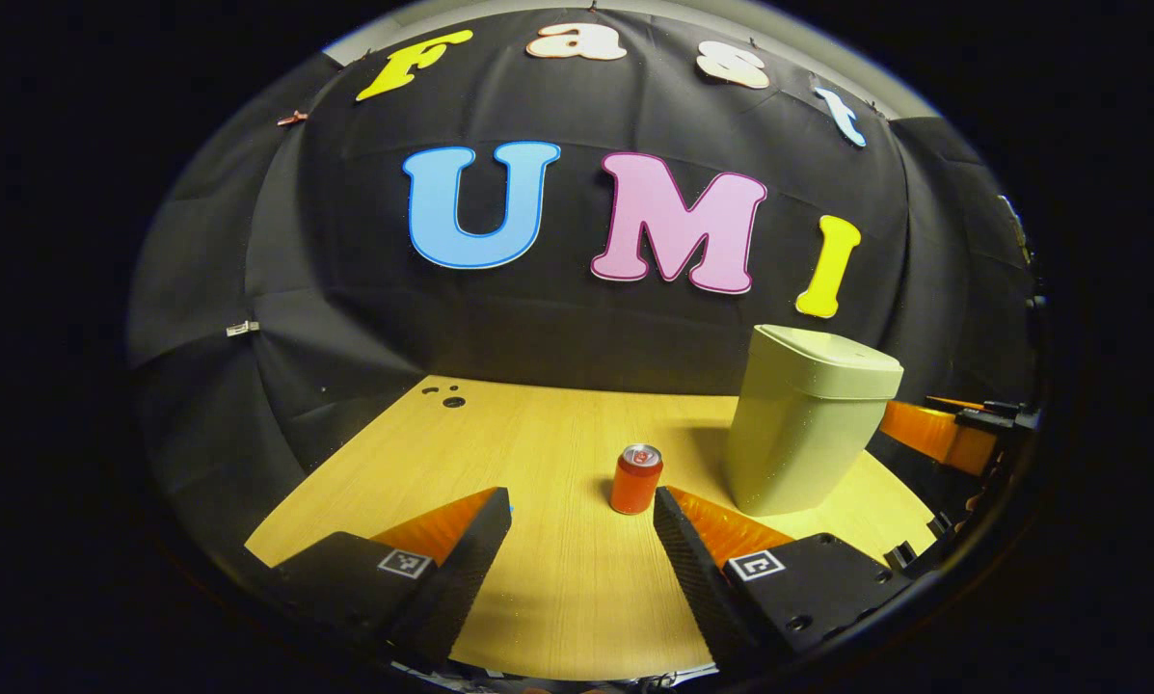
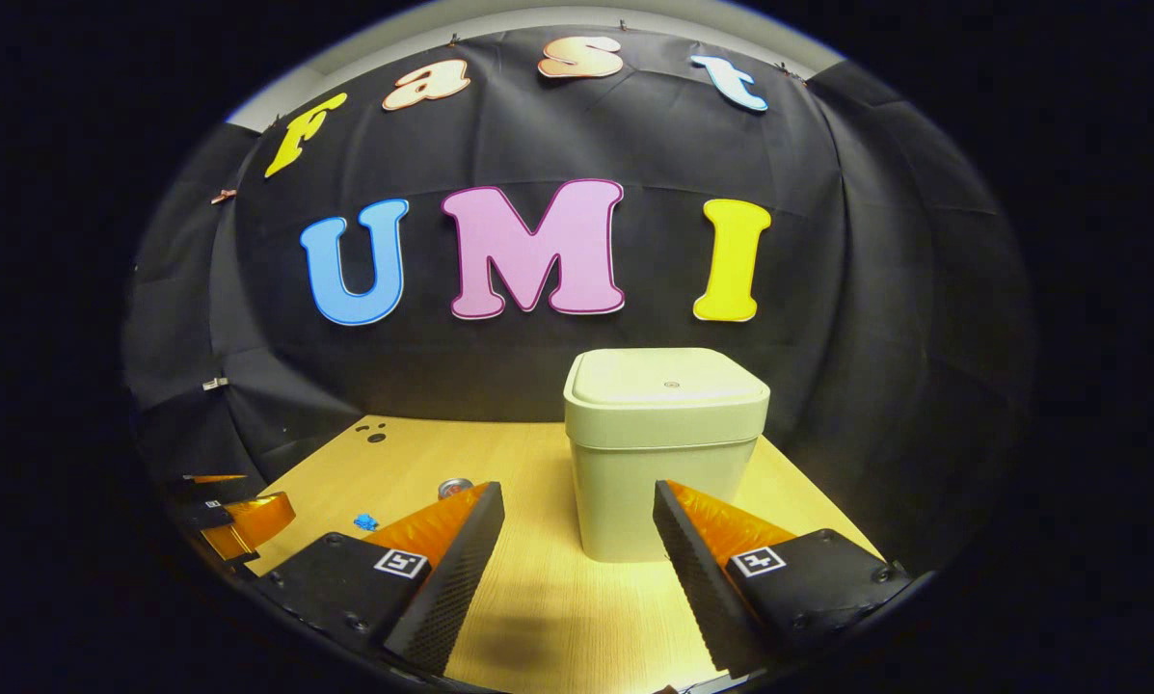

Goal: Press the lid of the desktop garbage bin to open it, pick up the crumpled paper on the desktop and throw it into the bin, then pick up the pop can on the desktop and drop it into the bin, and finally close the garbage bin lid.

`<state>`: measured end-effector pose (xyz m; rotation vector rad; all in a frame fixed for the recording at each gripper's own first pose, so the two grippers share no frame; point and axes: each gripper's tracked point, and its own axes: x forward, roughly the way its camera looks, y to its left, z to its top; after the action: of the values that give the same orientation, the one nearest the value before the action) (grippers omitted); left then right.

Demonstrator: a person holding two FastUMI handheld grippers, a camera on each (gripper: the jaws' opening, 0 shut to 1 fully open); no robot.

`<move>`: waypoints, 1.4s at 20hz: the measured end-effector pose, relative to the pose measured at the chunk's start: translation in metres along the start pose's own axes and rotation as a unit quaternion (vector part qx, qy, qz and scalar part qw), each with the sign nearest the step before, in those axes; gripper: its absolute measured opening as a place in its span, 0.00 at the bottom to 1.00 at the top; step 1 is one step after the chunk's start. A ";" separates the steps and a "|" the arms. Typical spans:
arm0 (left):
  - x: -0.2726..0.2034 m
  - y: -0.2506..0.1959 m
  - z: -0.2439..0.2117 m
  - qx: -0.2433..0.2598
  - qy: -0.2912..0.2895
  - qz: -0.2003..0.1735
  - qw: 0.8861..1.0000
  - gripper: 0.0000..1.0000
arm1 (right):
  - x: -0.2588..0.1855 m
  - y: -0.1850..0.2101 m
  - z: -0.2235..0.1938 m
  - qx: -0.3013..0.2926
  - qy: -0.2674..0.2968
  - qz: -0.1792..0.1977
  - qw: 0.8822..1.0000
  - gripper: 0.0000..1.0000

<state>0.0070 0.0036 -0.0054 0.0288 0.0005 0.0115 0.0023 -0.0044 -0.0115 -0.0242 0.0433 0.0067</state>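
The bin (image 2: 661, 453) stands upright on the desk (image 2: 538, 617), lid (image 2: 668, 378) down, straight ahead of the right gripper (image 2: 577, 540), whose 2 fingers are spread apart and hold nothing. By that line it seems the nearer one for the press — up and forward onto the lid.

The left gripper (image 1: 581, 545) is also spread and empty; the can (image 1: 635, 479) stands upright just ahead of it, slightly right, with the bin beyond. I can't make out the paper.

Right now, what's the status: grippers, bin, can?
Left gripper open, empty, facing can. Right gripper open, empty, facing bin. Lid shut. Can upright on table, left of bin. Nothing blocking.
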 end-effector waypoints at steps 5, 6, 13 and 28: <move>-0.001 -0.002 -0.001 0.001 -0.001 -0.003 1.000 0.96 | 0.004 -0.003 0.003 0.004 0.004 -0.005 1.000 0.67; -0.001 -0.002 -0.002 0.001 0.000 -0.003 1.000 0.98 | 0.005 -0.002 0.002 0.007 0.008 -0.001 1.000 0.60; -0.001 -0.002 -0.003 0.001 0.001 -0.002 1.000 0.95 | 0.014 -0.002 0.008 -0.001 0.016 0.011 1.000 0.24; 0.003 -0.007 -0.009 -0.005 0.010 -0.005 1.000 0.96 | 0.039 0.000 0.050 -0.018 0.008 0.061 0.998 0.05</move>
<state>0.0100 -0.0027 -0.0143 0.0195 0.0196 0.0020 0.0439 -0.0029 0.0371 -0.0575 0.0614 0.1296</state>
